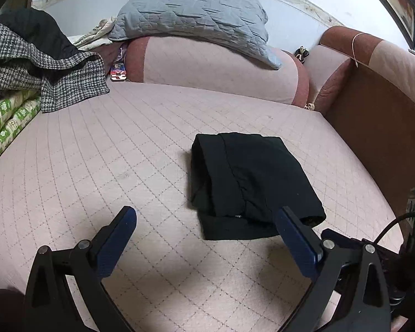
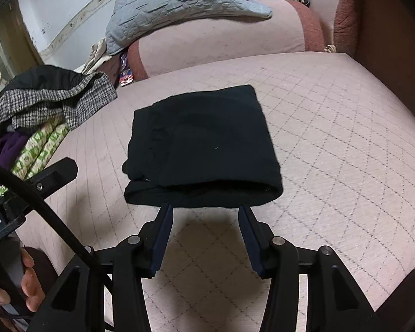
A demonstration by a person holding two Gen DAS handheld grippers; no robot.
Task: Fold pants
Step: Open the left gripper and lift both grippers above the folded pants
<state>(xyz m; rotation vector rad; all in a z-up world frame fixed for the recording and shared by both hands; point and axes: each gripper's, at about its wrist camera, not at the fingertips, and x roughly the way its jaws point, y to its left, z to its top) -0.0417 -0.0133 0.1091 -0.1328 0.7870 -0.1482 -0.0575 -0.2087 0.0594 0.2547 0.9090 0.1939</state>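
Observation:
The black pants (image 1: 249, 182) lie folded into a compact square bundle on the pink quilted sofa seat (image 1: 96, 166). My left gripper (image 1: 207, 215) is open wide and empty, just in front of the bundle's near left corner; its right finger (image 1: 293, 227) overlaps the near edge. In the right wrist view the pants (image 2: 204, 146) lie straight ahead. My right gripper (image 2: 204, 210) is open and empty, its tips at the bundle's near edge. The left gripper (image 2: 41, 182) and the hand holding it show at the left.
A houndstooth coat (image 1: 41, 63) and a green-patterned cloth (image 1: 11, 121) are piled at the left. A grey quilted pillow (image 1: 191, 8) rests on the pink bolster (image 1: 221, 69) at the back. A brown sofa arm (image 1: 379, 116) closes the right side.

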